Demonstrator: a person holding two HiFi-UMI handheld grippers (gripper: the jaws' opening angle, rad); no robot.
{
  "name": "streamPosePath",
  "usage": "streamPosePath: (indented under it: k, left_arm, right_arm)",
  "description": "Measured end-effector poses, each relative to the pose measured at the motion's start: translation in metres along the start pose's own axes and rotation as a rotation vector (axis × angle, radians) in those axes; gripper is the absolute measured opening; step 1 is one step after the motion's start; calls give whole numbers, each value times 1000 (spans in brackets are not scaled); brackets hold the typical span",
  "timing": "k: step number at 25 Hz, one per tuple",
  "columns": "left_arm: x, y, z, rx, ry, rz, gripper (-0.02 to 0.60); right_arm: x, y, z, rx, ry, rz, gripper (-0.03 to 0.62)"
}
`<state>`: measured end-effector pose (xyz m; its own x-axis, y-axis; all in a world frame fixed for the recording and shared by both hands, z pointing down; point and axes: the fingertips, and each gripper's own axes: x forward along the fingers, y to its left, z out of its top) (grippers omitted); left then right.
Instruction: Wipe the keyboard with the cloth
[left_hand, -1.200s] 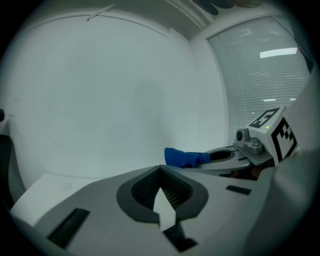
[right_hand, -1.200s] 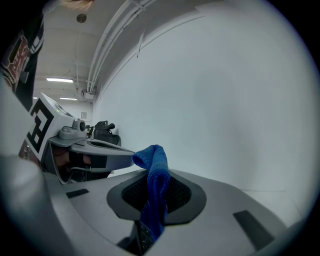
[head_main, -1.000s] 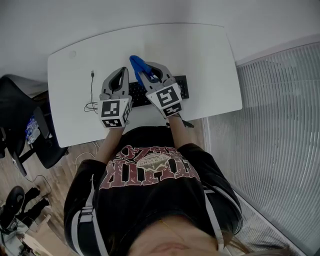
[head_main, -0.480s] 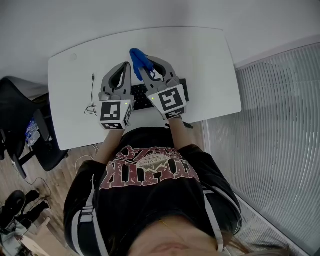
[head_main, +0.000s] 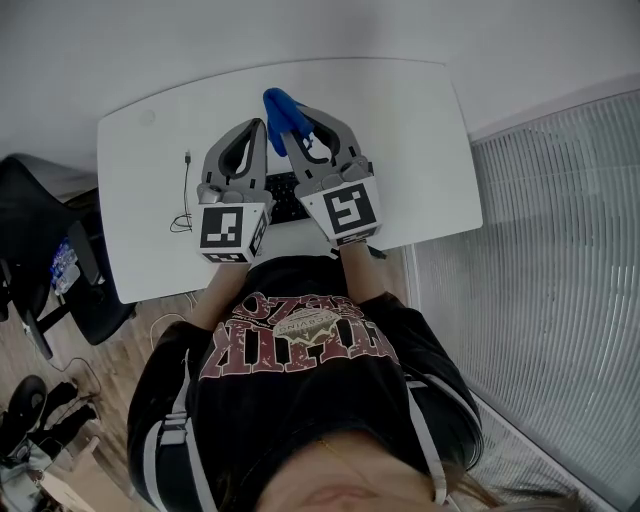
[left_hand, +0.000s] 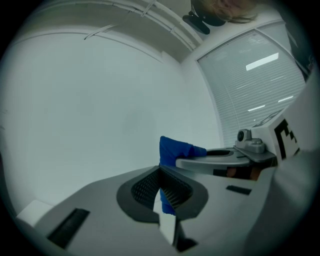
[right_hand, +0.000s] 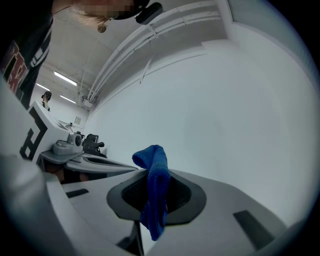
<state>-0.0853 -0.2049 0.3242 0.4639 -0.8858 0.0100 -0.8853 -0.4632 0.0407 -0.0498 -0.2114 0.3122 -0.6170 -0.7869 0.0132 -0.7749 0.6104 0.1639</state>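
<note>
A blue cloth (head_main: 278, 104) hangs from the tips of my right gripper (head_main: 286, 124), which is shut on it above the white table (head_main: 420, 120). In the right gripper view the cloth (right_hand: 154, 190) droops between the jaws, with only white wall beyond. My left gripper (head_main: 260, 128) is beside it on the left, shut and holding nothing; its own view shows the closed tips (left_hand: 161, 172) with the cloth (left_hand: 175, 149) behind them. The black keyboard (head_main: 282, 192) lies under both grippers, mostly hidden. Both grippers are raised off it and tilted upward.
A thin black cable (head_main: 185, 190) lies on the table left of the keyboard. A dark office chair (head_main: 45, 235) stands beyond the table's left end. A ribbed window blind (head_main: 560, 260) fills the right side. The table's near edge runs just under the marker cubes.
Both grippers have risen toward the head camera and tilted up. The cloth has lifted with the right gripper, a little farther from the keyboard.
</note>
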Motion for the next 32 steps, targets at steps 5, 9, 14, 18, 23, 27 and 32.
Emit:
streamPosePath:
  k: [5, 9, 14, 18, 23, 27, 32]
  left_arm:
    - [-1, 0, 1, 14, -8, 1, 29]
    - [0, 4, 2, 10, -7, 6, 29]
    - [1, 6, 0, 3, -4, 10, 29]
    - [0, 6, 1, 10, -3, 9, 29]
    - [-2, 9, -4, 7, 2, 11, 29]
    - [-1, 9, -7, 12, 3, 13, 29]
    - [-1, 10, -5, -2, 7, 14, 29]
  right_arm:
    - [1, -2, 3, -6, -7, -8, 64]
    - [5, -1, 0, -4, 8, -4, 64]
    - [6, 2, -3, 4, 9, 7, 64]
    - [7, 5, -2, 1, 17, 15, 64]
    - [8, 10, -7, -4, 23, 20, 64]
    - [8, 10, -10, -2, 28, 20, 64]
    - [7, 9, -6, -2, 26, 22, 64]
